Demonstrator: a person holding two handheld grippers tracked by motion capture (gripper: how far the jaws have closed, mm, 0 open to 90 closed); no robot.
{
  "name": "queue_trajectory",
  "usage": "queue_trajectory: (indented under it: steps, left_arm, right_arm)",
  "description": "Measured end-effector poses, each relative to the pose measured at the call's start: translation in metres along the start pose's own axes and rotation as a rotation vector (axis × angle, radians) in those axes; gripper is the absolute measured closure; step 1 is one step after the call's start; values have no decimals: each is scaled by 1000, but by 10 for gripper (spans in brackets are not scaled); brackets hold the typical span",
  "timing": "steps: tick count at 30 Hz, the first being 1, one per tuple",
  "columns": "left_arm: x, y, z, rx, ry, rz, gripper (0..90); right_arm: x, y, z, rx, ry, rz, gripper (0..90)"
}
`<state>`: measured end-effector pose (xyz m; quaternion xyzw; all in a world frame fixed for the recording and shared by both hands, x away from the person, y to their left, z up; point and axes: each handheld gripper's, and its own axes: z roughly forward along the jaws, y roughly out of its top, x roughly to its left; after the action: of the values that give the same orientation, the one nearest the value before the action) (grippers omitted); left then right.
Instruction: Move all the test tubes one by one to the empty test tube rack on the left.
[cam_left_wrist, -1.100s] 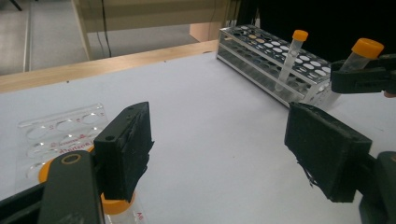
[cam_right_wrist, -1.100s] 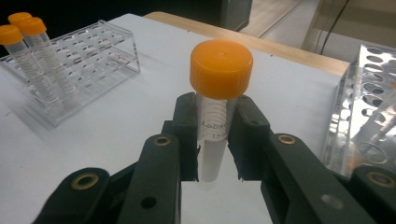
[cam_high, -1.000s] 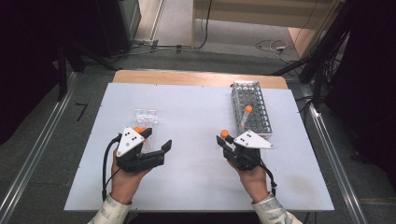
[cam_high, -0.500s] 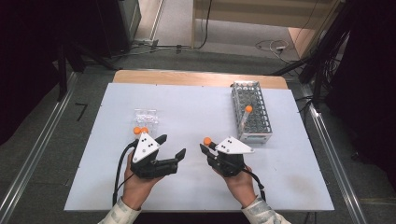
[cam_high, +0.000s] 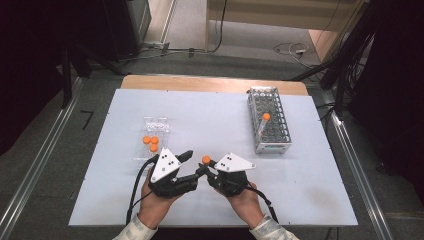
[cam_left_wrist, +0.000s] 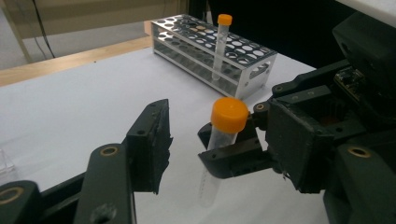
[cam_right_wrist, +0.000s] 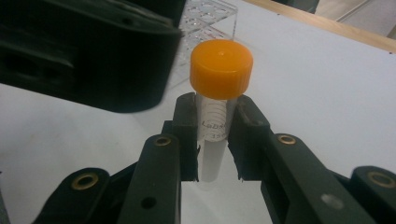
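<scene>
The right tongs (cam_right_wrist: 212, 140) are clamped on a clear plastic centrifuge tube (cam_right_wrist: 211, 154), the two black pads pinching its wall just under the orange screw cap (cam_right_wrist: 221, 67), with the tube upright and its lower end hanging free above the white bench (cam_high: 210, 115). The left tongs (cam_left_wrist: 187, 140) stand about half open and have just been closing; in the left gripper view the cap sits between their jaws, but the near jaw is still apart from it and nothing is pressed. In the high view both hands meet near the front middle of the bench, the cap showing as an orange dot between them. The tube looks light, stiff and thin-walled, and its smooth round plastic is likely slippery, so a firm hold at the neck, as now, should keep it from swivelling; squeezing hard lower on the bare wall could flex it. The ribbed cap seems the better purchase for the left tongs, square across its sides, if it is to be turned. Farther off, a clear tray (cam_high: 152, 142) on the left holds three more orange-capped tubes, and the metal tube rack (cam_high: 270, 142) at the right carries one tube standing (cam_high: 263, 125) in a hole.
</scene>
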<state>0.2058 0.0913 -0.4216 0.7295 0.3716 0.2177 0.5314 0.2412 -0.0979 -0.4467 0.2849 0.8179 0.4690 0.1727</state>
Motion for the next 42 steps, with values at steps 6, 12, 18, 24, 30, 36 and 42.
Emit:
queue_trajectory:
  steps: [6, 12, 18, 24, 30, 36, 42]
  left_arm:
    - [-1, -3, 3, 5, -18, 6, 505]
    - [-3, -5, 5, 8, -20, 16, 594]
    - [-2, -6, 5, 10, -22, 16, 671]
    - [-2, -6, 5, 14, -20, 21, 695]
    - [3, -4, 0, 12, -28, 3, 698]
    - [18, 2, -14, -2, -14, -35, 698]
    - [34, 11, -33, -28, 16, -83, 698]
  right_arm:
    - [7, 1, 1, -4, 26, 0, 714]
    - [13, 1, 1, 1, 43, -12, 714]
    - [14, 1, 0, -2, 51, -18, 714]
    - [14, 1, 0, 2, 54, -10, 714]
    - [13, 2, 0, 3, 74, -15, 524]
    - [7, 2, -3, 13, 69, -11, 354]
    - [0, 0, -4, 21, 55, 7, 314]
